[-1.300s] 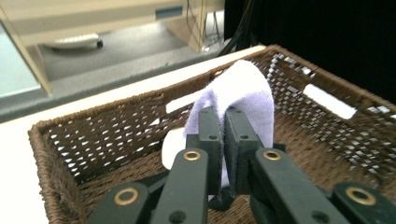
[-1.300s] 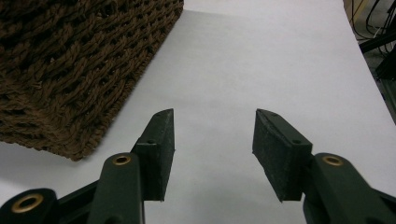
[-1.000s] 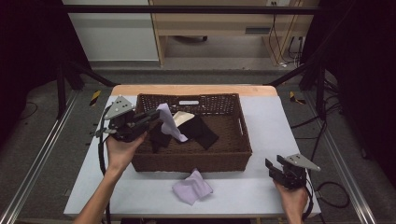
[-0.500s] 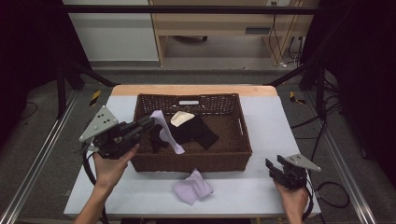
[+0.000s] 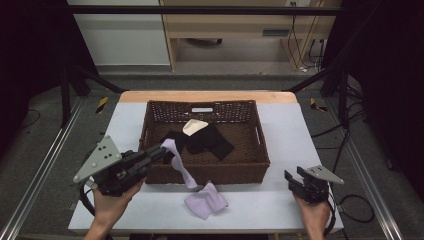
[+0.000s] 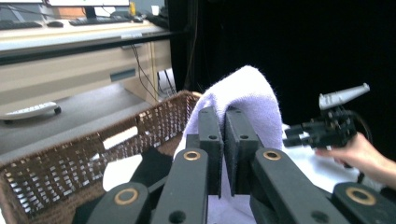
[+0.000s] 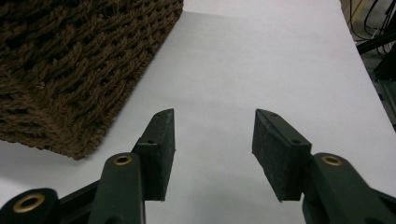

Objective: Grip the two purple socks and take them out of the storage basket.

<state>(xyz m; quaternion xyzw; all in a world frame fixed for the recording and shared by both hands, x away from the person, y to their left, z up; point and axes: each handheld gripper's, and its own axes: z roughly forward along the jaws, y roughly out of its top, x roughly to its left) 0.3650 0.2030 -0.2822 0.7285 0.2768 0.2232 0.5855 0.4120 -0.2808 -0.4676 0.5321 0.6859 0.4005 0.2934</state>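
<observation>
Withdrawal of the left gripper (image 5: 159,151), clenched on a lavender sock (image 5: 179,165), has carried it past the wicker basket's (image 5: 207,172) front wall toward its mate (image 5: 205,201); the right gripper (image 7: 212,154) gapes idle.

Black cloth (image 5: 209,141) in basket (image 5: 255,159).

Lilac cloth's (image 6: 247,100) lower end behind jaws.
</observation>
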